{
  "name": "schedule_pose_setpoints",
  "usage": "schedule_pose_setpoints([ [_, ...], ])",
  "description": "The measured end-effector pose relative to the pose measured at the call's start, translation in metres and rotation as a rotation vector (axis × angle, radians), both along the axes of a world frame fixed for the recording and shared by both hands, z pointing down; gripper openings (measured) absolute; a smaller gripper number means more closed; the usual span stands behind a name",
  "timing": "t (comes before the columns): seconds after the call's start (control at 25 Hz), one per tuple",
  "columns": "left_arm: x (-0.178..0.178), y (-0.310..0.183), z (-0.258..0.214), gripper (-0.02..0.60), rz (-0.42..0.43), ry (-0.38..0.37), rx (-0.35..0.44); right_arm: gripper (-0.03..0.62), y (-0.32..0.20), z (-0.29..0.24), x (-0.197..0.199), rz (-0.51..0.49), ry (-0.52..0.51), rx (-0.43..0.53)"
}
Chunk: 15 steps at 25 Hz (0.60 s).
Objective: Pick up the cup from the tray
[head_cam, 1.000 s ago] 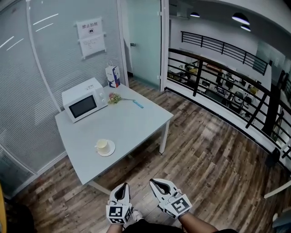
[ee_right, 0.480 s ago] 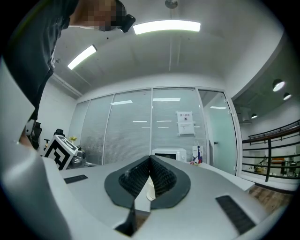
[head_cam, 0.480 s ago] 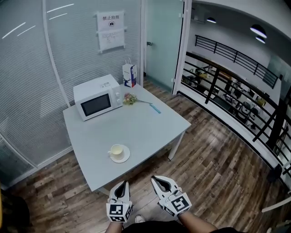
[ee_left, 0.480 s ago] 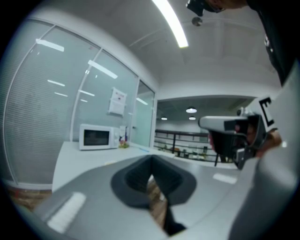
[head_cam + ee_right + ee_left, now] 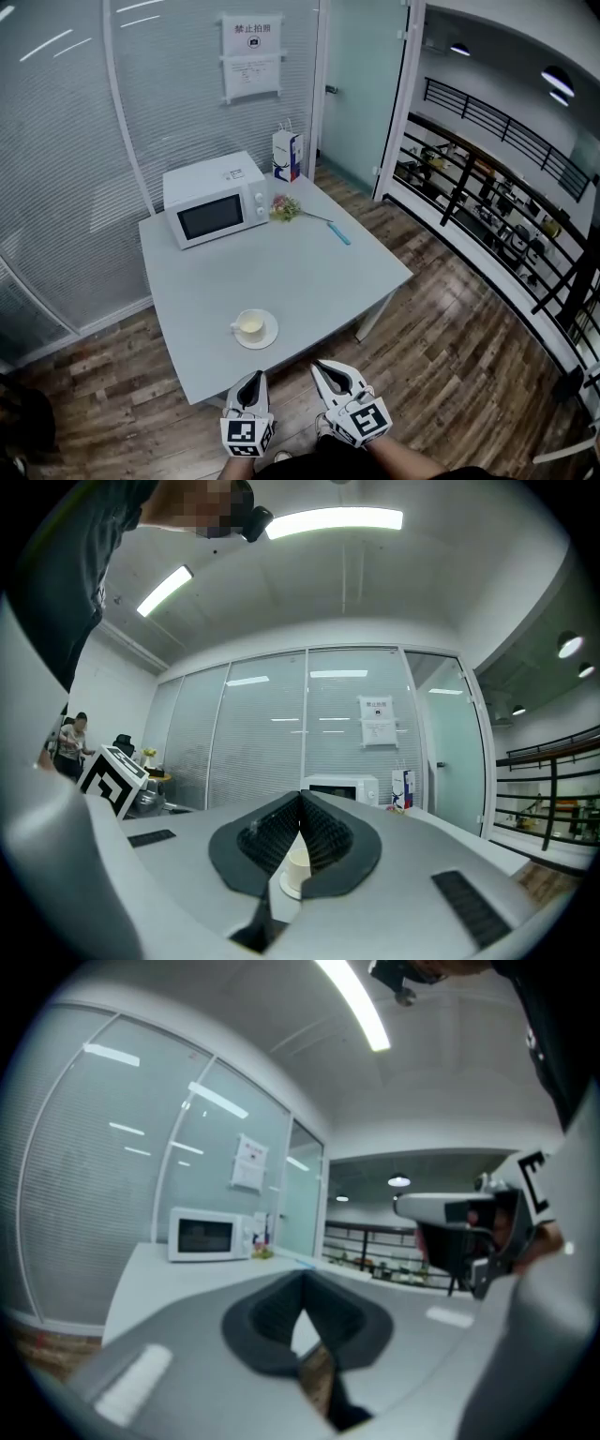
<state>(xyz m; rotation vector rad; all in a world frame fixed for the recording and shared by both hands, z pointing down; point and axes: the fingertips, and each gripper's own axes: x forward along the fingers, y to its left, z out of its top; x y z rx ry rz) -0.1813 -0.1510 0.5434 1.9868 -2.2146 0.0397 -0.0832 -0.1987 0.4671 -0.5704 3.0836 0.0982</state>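
A pale cup [image 5: 250, 324] stands on a white saucer [image 5: 265, 338] near the front edge of the grey table [image 5: 291, 267]. Both grippers hang low in the head view, short of the table and apart from the cup. My left gripper [image 5: 253, 378] is shut with nothing in it, and its own view shows the jaws [image 5: 302, 1279] meeting at the tips. My right gripper [image 5: 322, 367] is shut and empty too. In the right gripper view the cup [image 5: 296, 866] shows on the table beyond the closed jaws [image 5: 301, 799].
A white microwave [image 5: 215, 205] sits at the table's back left, with a carton [image 5: 287, 155], a small bunch of flowers [image 5: 284, 208] and a blue pen [image 5: 339, 234] behind the cup. A glass wall [image 5: 75, 169] runs left, a black railing [image 5: 487, 202] right, over wooden floor [image 5: 441, 347].
The table and cup have shifted right and come nearer in the head view. Both grippers stay shut at the bottom of that view.
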Motion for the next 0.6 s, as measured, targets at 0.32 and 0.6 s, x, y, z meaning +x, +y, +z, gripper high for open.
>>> schedule_pose_setpoints([
  [0.32, -0.020, -0.042, -0.003, 0.005, -0.130, -0.007, 0.000, 0.005, -0.056, -0.005, -0.033, -0.143, -0.016, 0.001],
  [0.6, -0.028, -0.068, 0.008, 0.005, -0.239, -0.018, -0.042, 0.005, -0.093, 0.004, -0.045, -0.255, -0.024, -0.021],
])
